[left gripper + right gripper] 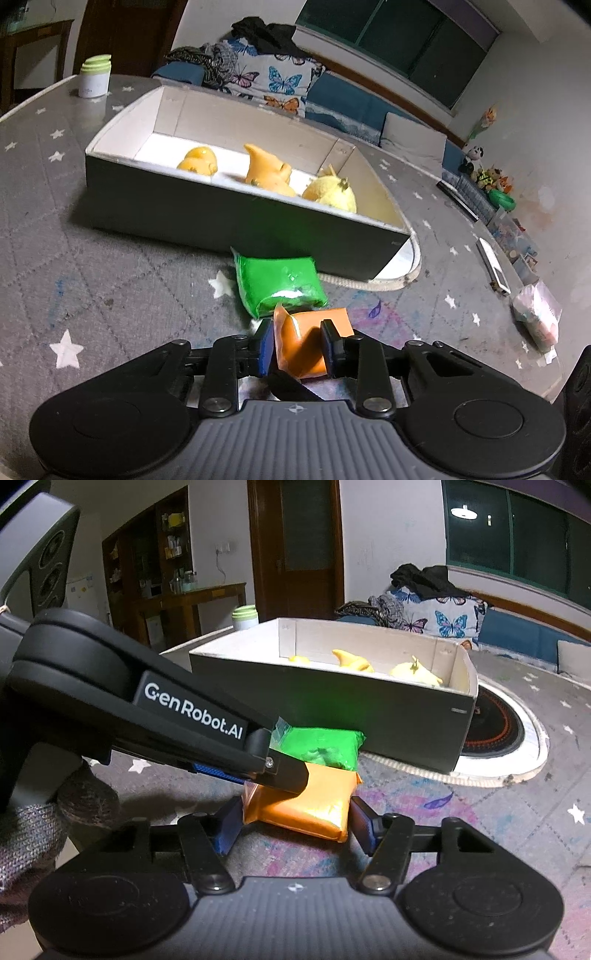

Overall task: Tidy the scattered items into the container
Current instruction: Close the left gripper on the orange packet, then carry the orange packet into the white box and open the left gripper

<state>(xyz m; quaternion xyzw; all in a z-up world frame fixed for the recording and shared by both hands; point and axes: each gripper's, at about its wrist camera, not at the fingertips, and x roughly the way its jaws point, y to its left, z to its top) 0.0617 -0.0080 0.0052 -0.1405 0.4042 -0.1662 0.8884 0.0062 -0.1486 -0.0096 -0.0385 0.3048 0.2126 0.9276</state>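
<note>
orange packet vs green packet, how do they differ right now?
The orange packet is pinched by both the left hand-held gripper and the right hand-held gripper; the green packet lies free. Green sits nearer the box; orange is behind it. Both are soft sealed pouches outside the box.

Star-patterned mat [92,258]: box [221,218], packets [277,284].
</note>
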